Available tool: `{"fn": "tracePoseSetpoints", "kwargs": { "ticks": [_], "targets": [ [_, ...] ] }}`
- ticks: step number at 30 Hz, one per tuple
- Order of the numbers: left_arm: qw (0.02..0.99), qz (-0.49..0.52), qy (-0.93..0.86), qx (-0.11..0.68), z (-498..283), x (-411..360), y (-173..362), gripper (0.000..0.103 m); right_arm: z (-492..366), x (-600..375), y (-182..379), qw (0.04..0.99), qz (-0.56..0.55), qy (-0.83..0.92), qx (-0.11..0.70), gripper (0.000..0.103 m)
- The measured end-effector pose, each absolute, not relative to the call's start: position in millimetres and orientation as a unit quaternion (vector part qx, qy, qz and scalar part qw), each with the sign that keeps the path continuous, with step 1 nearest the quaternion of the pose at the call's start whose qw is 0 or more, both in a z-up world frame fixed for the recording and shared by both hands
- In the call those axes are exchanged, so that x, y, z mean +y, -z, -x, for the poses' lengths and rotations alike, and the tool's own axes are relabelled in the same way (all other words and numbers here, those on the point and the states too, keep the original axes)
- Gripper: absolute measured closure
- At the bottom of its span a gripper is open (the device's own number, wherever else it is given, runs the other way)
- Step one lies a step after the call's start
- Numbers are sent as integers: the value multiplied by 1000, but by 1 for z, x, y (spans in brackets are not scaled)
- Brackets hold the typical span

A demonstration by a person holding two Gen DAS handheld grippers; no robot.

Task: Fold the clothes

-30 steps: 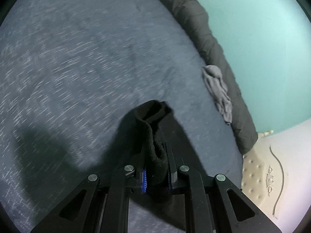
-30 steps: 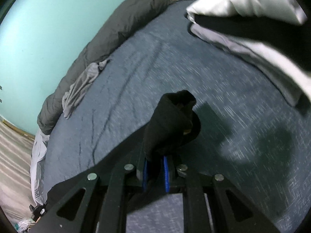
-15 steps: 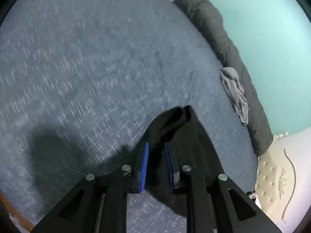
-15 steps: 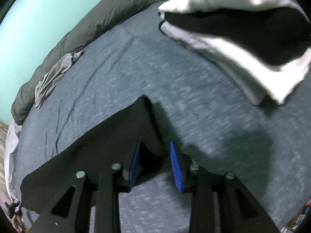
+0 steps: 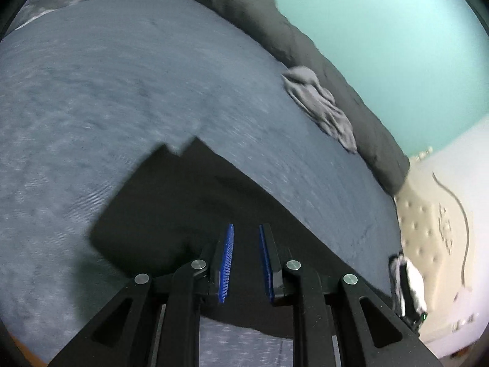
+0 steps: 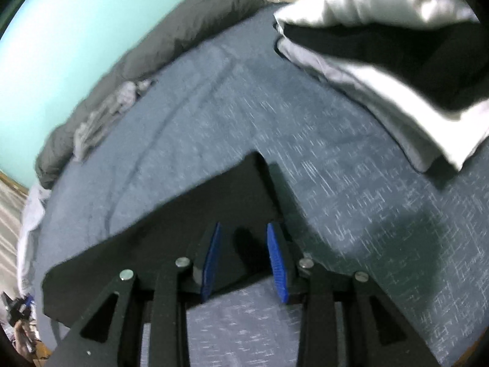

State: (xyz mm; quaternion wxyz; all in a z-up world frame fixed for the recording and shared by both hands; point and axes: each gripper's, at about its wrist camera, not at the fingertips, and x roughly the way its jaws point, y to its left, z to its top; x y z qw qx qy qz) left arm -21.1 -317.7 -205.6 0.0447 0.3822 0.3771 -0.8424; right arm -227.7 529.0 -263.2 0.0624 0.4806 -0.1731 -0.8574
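On the blue-grey bed (image 5: 128, 98), the black garment (image 5: 189, 208) lies flat; both grippers (image 5: 246, 263) (image 6: 244, 260) gape empty, so 1 fresh edge-grab comes next.

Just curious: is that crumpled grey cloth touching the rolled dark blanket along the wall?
Touching. The left wrist view shows the grey cloth lying against the dark blanket with no gap.

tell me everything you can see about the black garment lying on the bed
The black garment is plain, matte soft cloth, laid flat on the blue-grey bedspread with straight folded edges and squared corners. No print, seams or buttons can be made out. In the right wrist view one corner points toward the folded stack. Both claws, left and right, stand over it with open blue pads, neither pinching the cloth.
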Motion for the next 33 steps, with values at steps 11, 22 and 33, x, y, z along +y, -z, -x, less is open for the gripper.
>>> {"fn": "tracePoseSetpoints", "kwargs": {
  "ticks": [11,22,33],
  "targets": [
    [-10,-412,848,332,73,-234,251,84,207,575,279,27,-465,844,-265,60],
    [-22,-398,867,298,62,-195,256,84,205,558,289,50,-465,817,-337,45],
    [-24,-383,876,291,41,-202,259,84,210,525,303,68,-466,812,-344,50]
  ]
}}
